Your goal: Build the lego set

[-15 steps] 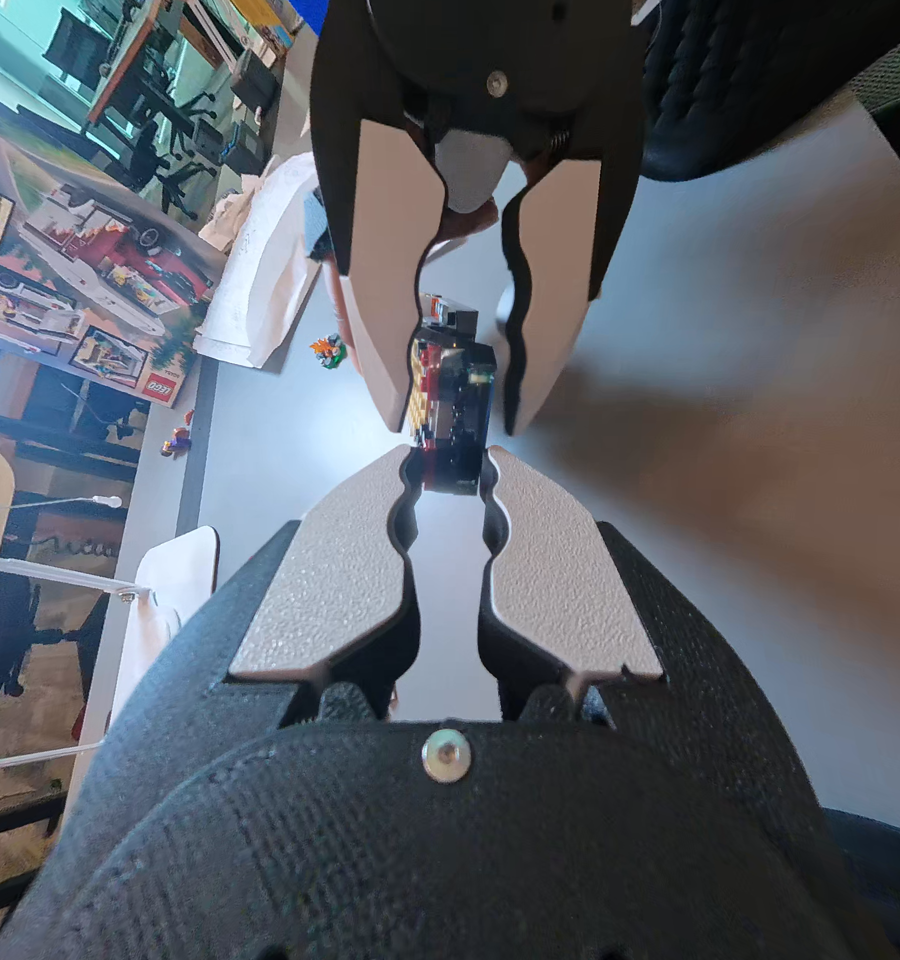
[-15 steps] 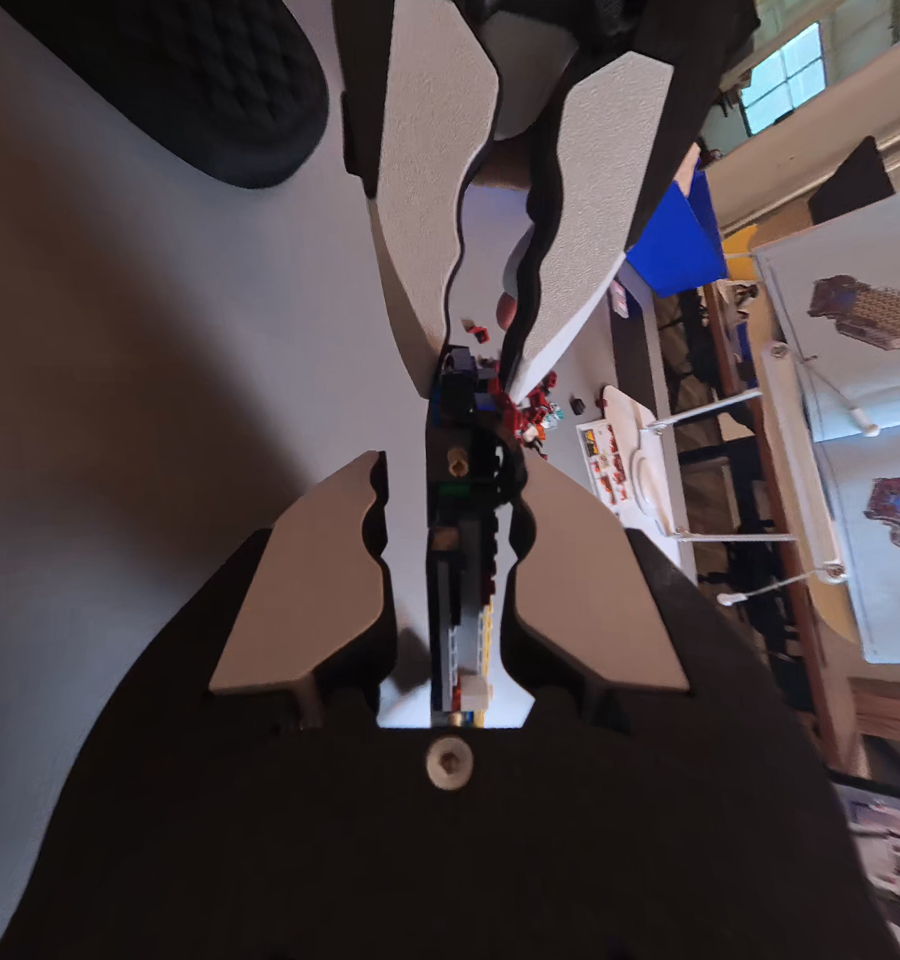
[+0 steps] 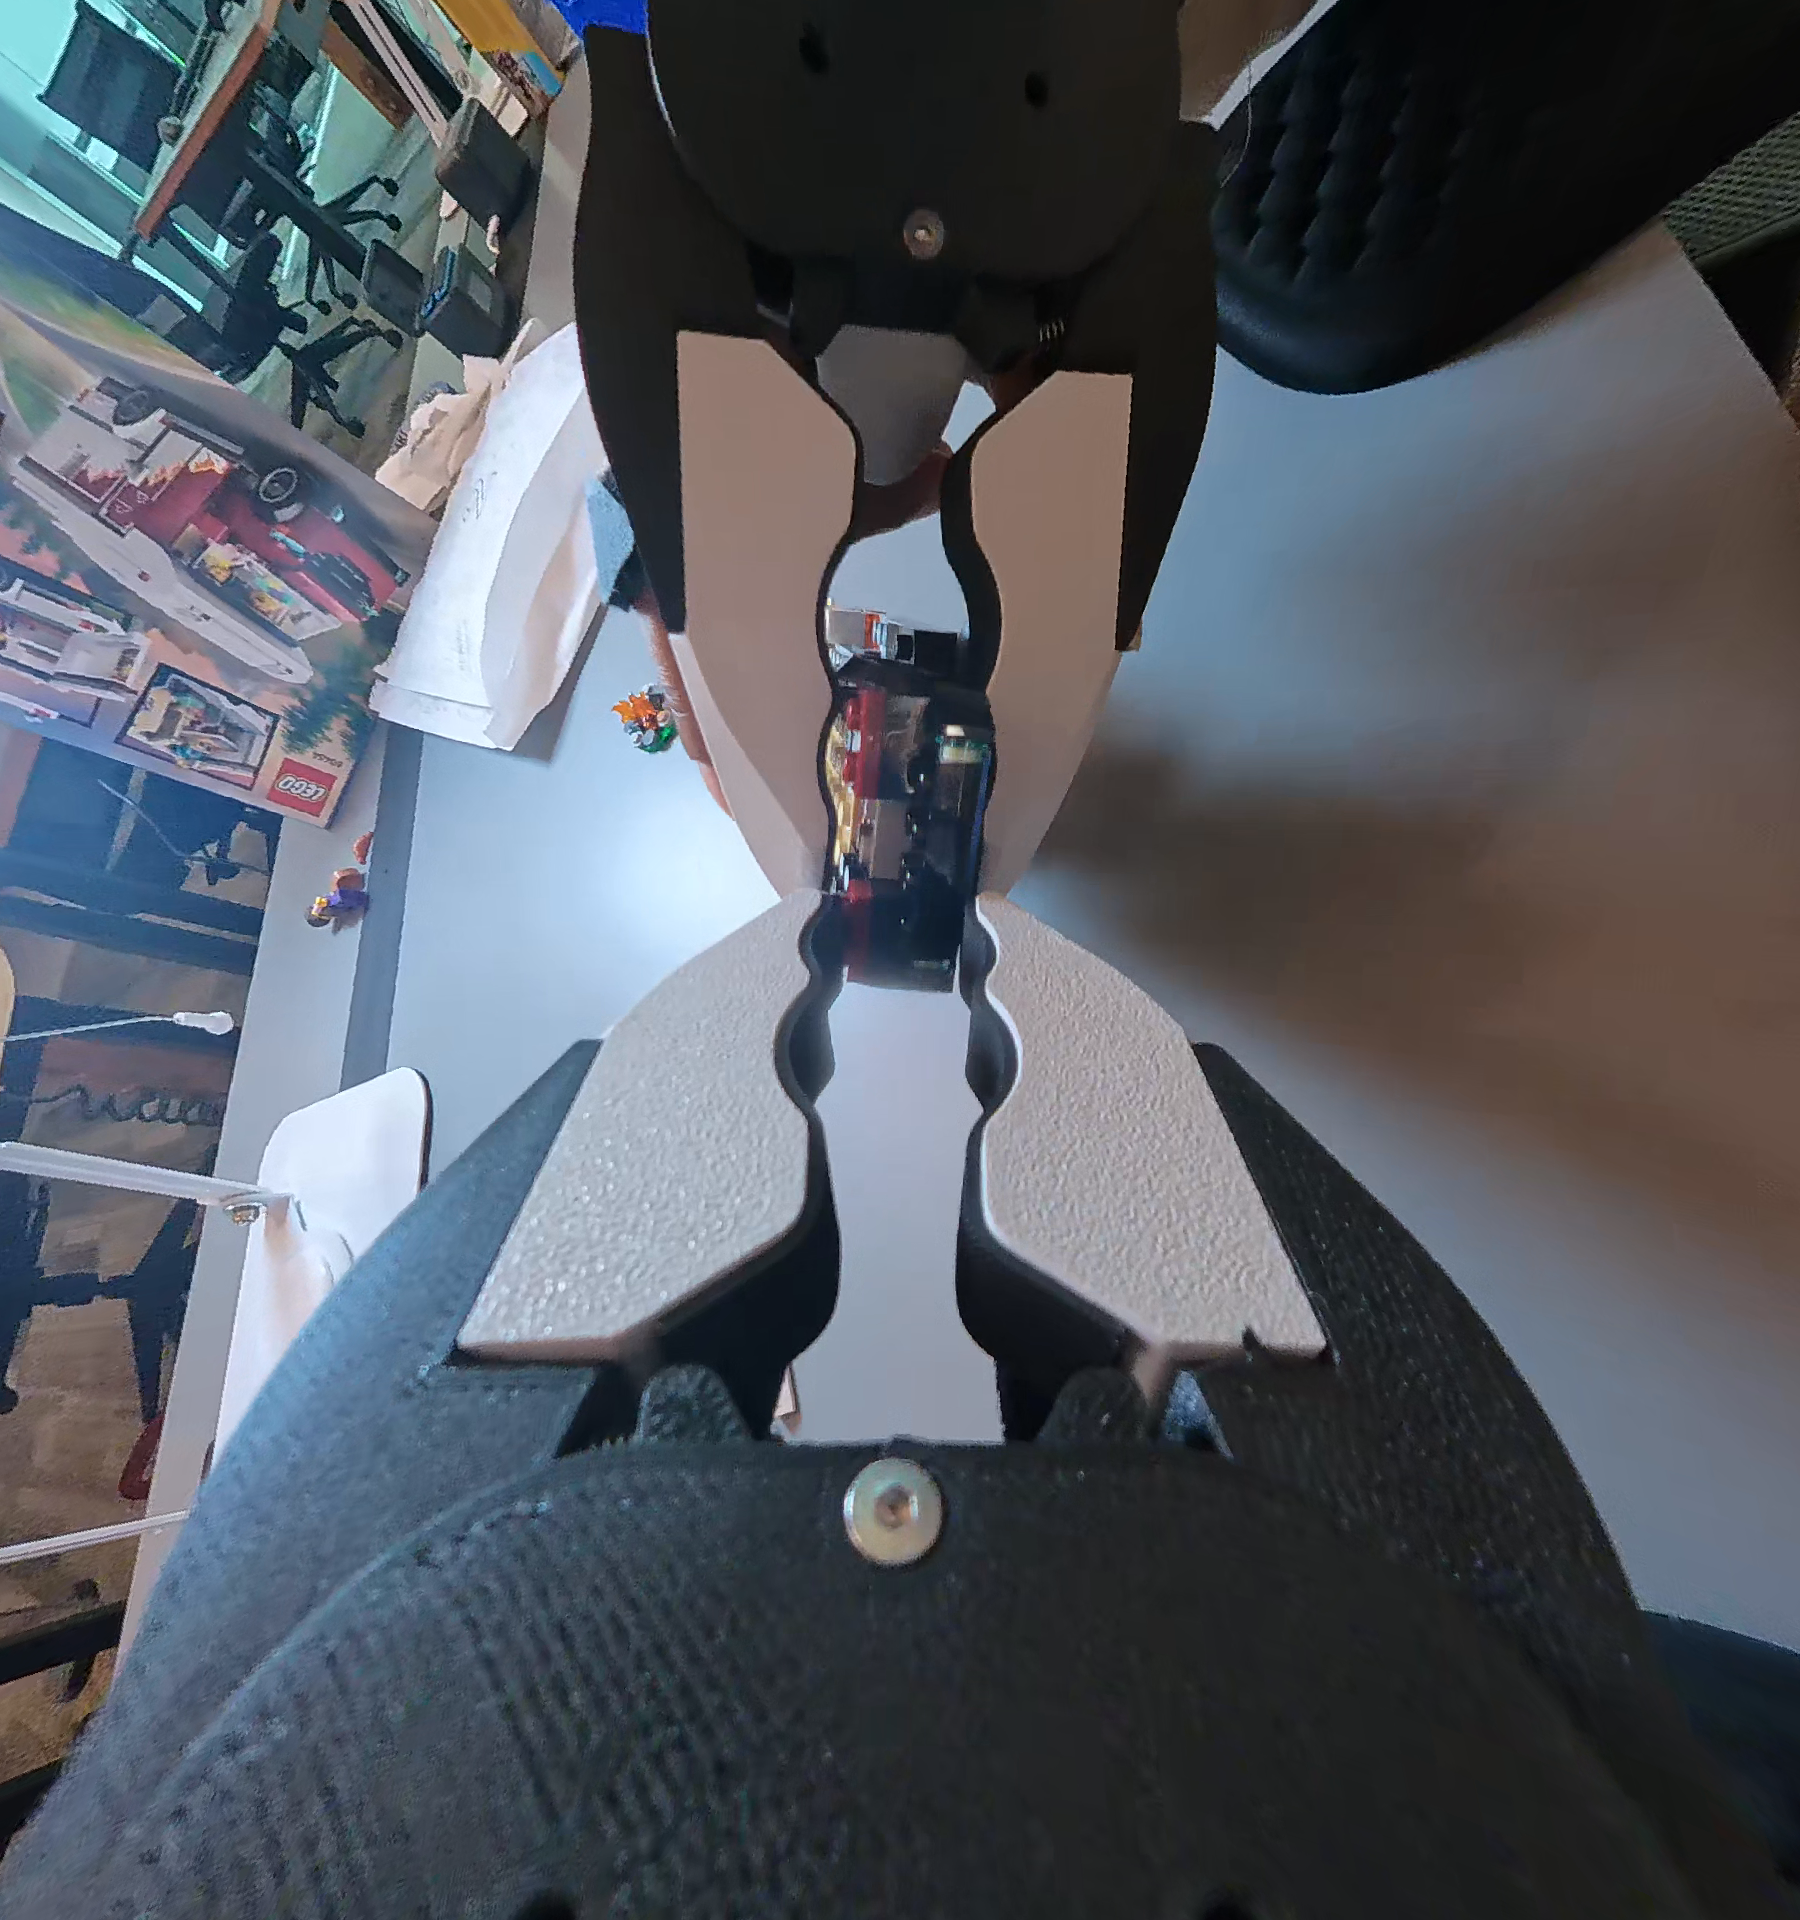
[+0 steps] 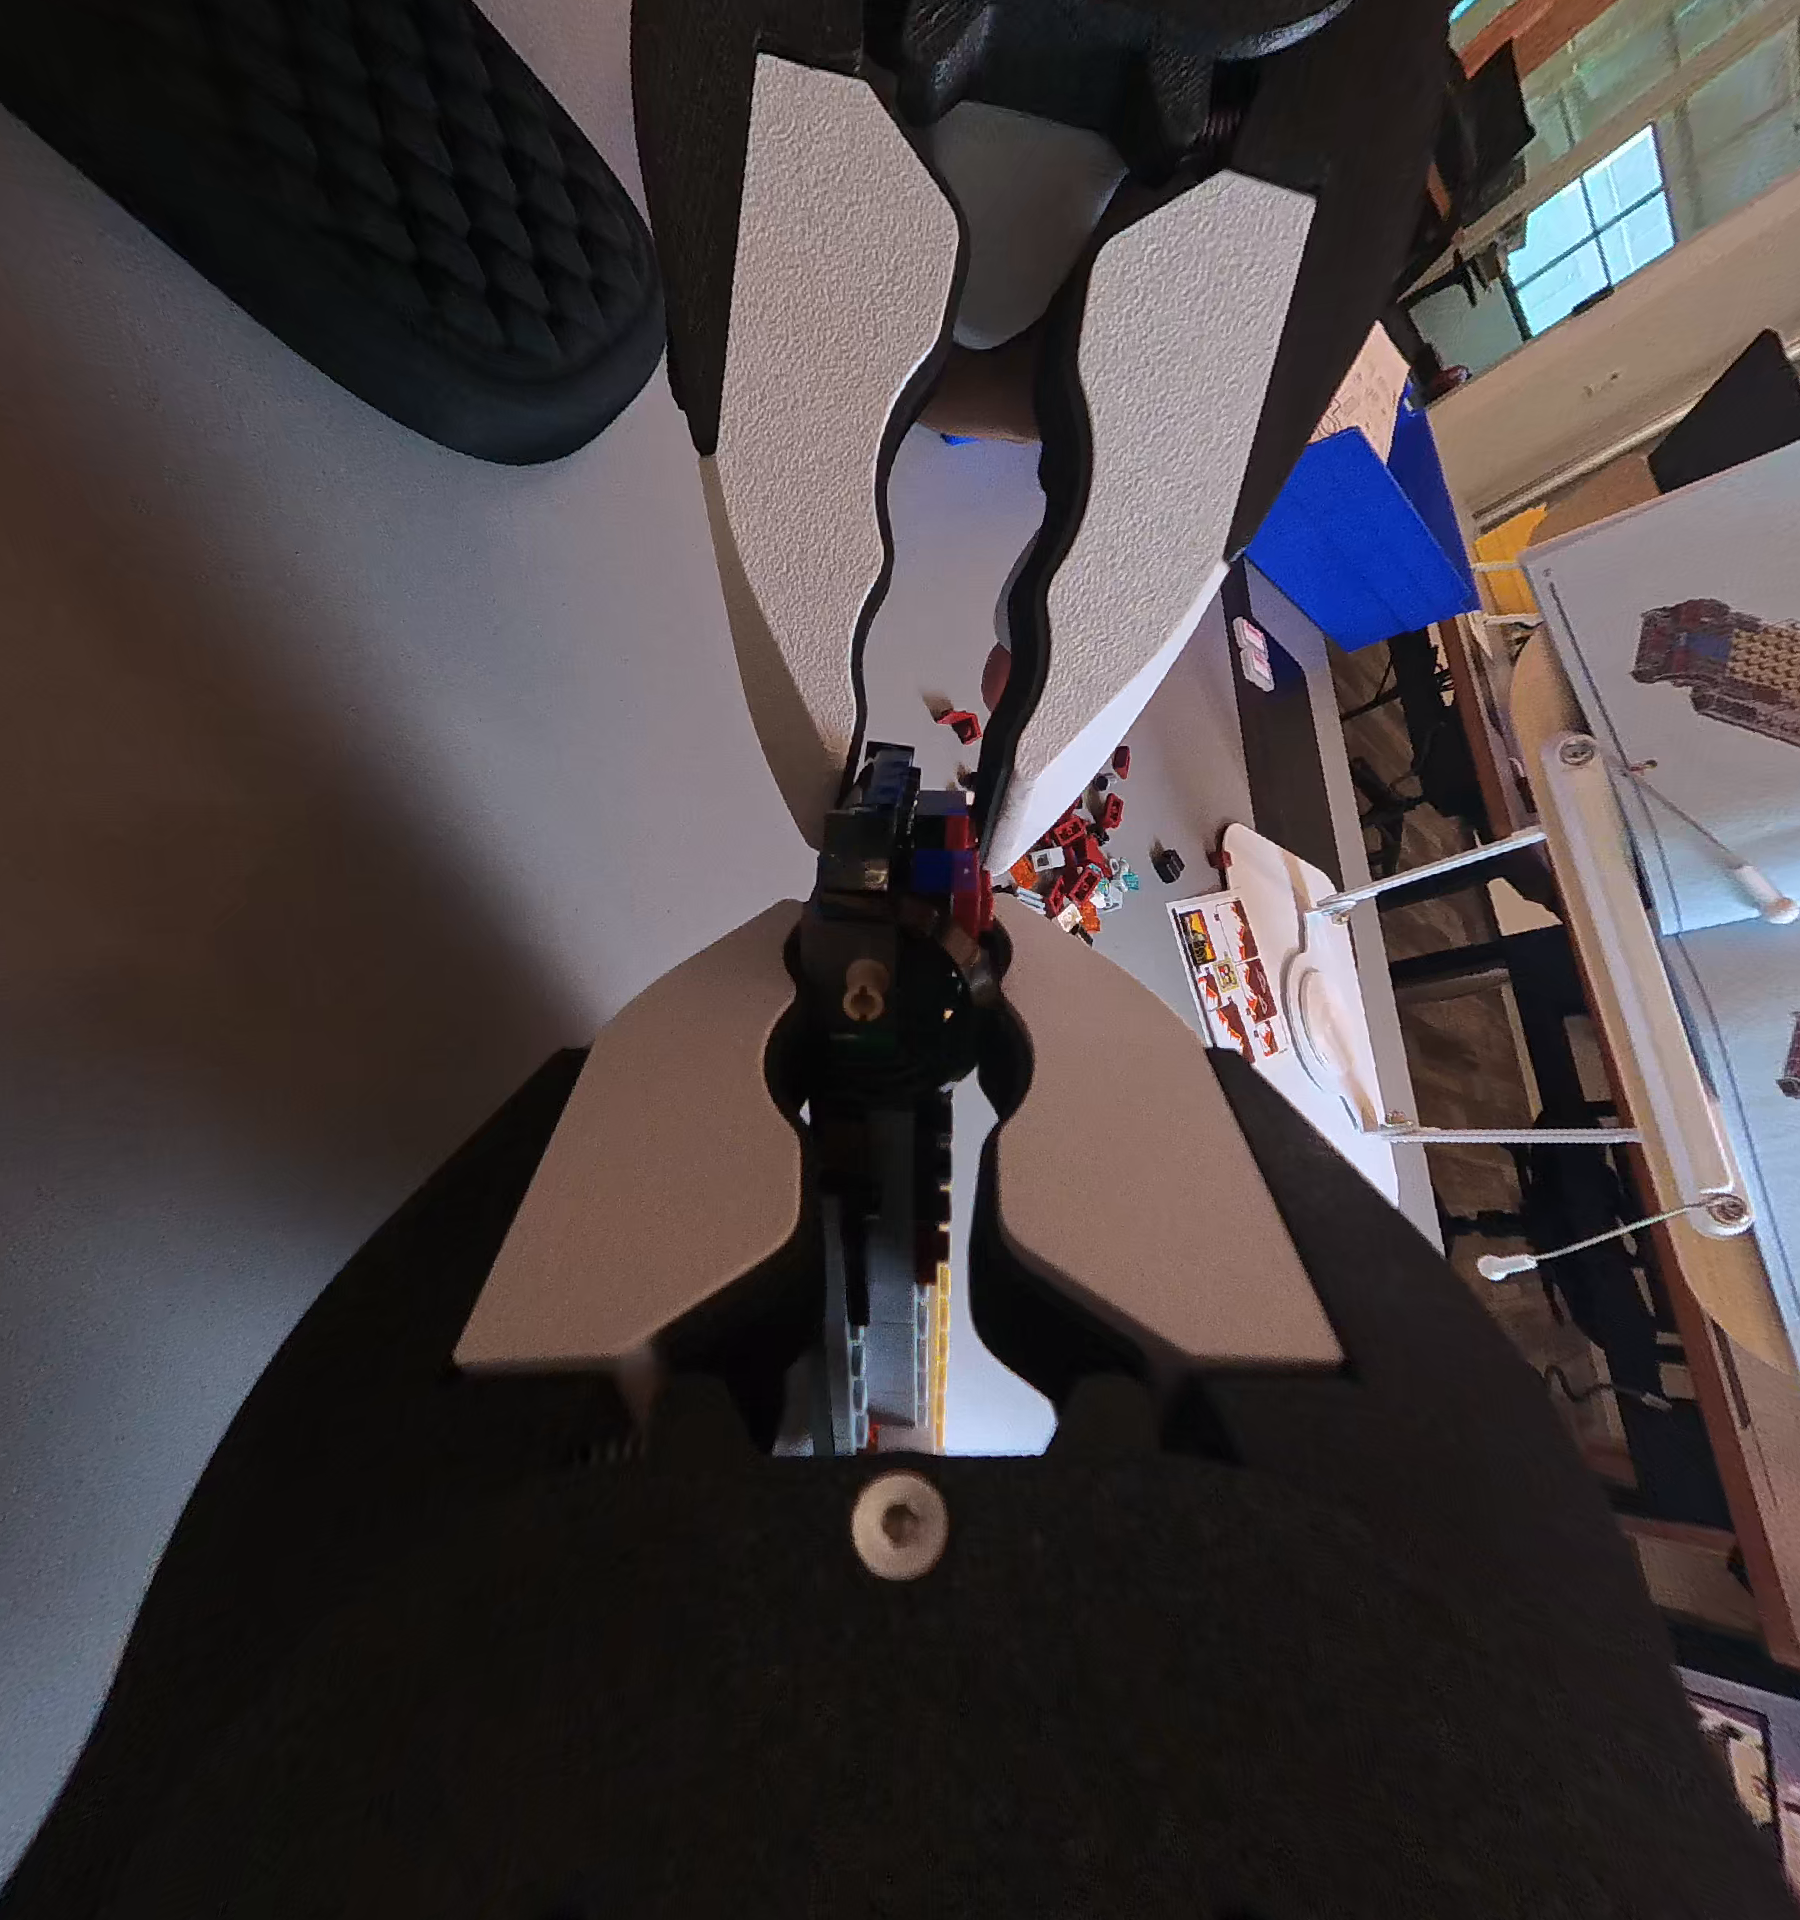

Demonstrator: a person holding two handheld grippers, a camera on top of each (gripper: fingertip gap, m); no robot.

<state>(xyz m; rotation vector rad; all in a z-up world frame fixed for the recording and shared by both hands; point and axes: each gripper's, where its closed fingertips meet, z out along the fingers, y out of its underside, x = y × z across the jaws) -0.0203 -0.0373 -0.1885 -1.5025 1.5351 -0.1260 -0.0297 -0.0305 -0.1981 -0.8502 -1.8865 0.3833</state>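
A brick-built model (image 3: 906,821), black with red, yellow and grey parts, hangs above the grey table (image 3: 563,883) between my two grippers, which face each other. My left gripper (image 3: 896,925) is shut on one end of the model, right at its fingertips (image 3: 750,997). My right gripper (image 4: 896,925) is shut on the same model (image 4: 875,997), which runs back between its fingers, a round black part sitting in the notch of its pads. Each gripper shows at the top of the other's view: the right one (image 3: 901,862), the left one (image 4: 917,810).
A pile of small loose bricks (image 4: 1083,852), a sticker sheet (image 4: 1228,977), a white stand with an open booklet (image 4: 1706,831) and a blue bin (image 4: 1353,551) lie to the right. A toy box (image 3: 148,582), white paper bags (image 3: 501,582) and a small figure (image 3: 652,717) lie left. A black padded armrest (image 4: 356,208) is nearby. Both grippers' tips are close together, under 4 cm apart.
My right gripper's fingers have closed in from a wider opening until the pads press on the model. My left gripper keeps its hold on the model's end.
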